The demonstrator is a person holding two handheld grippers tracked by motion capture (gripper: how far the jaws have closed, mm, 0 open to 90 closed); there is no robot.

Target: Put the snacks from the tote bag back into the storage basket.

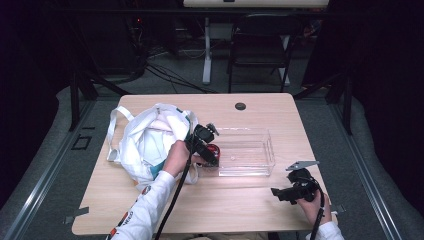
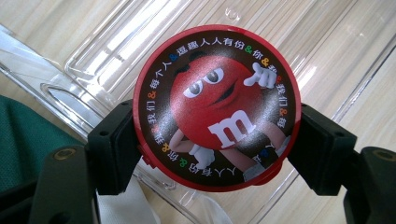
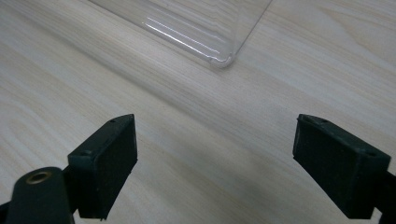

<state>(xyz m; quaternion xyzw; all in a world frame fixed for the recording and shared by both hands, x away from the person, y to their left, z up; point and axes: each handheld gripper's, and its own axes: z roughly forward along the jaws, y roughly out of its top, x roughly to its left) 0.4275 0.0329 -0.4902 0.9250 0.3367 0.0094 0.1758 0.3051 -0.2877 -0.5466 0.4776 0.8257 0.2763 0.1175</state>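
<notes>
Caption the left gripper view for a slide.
Left gripper clamps a round red candy tin above a clear plastic tray on the pale wooden table.

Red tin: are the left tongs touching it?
Touching. In the left gripper view, both jaws of the left tongs press against opposite edges of the red tin, above the clear tray.

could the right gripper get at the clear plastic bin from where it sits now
Probably yes. The right gripper is open over bare wooden table, and the clear plastic bin lies just ahead with nothing between them.
</notes>
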